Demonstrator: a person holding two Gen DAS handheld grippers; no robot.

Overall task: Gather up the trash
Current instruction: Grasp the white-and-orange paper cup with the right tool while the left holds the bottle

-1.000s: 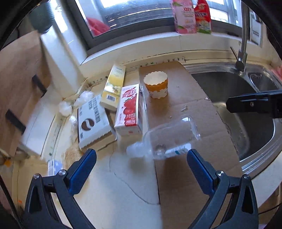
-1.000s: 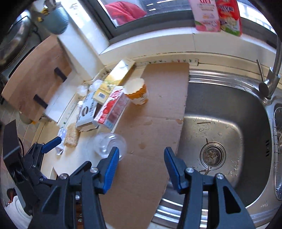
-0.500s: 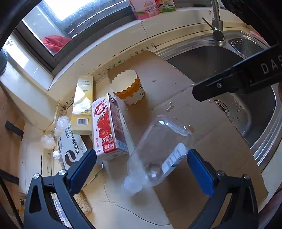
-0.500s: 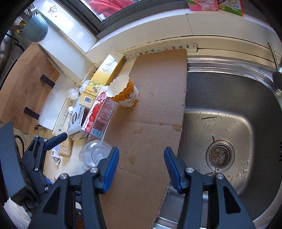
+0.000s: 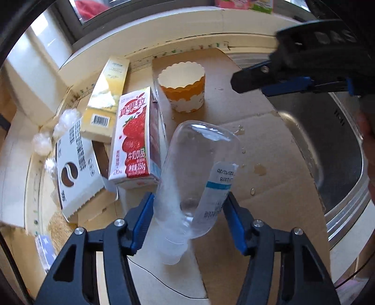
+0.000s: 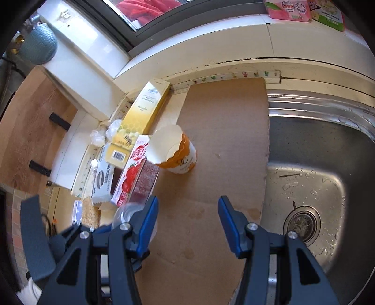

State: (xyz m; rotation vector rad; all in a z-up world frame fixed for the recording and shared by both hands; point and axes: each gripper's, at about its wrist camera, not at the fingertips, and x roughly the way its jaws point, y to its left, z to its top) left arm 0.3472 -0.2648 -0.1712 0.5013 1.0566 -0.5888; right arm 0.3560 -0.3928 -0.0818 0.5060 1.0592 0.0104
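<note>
A clear plastic bottle (image 5: 196,173) lies on the cardboard sheet (image 5: 269,145), neck toward me. My left gripper (image 5: 188,206) has its blue pads on both sides of the bottle's lower body, touching it. The bottle's base peeks out in the right wrist view (image 6: 127,212). A red strawberry milk carton (image 5: 134,138), a yellow box (image 5: 105,101), a white coffee box (image 5: 75,164) and an orange paper cup (image 5: 182,88) lie beyond. My right gripper (image 6: 187,211) is open and empty above the cardboard (image 6: 222,140).
The steel sink (image 6: 316,176) lies right of the cardboard, with its drain (image 6: 302,223). Crumpled plastic wrap (image 5: 44,140) sits at the counter's left edge. Pink and green packets (image 6: 290,9) stand on the window sill. The right gripper shows in the left wrist view (image 5: 293,77).
My left gripper moved forward around the bottle and its jaws narrowed onto it. My right gripper shifted forward and left over the cardboard, still open.
</note>
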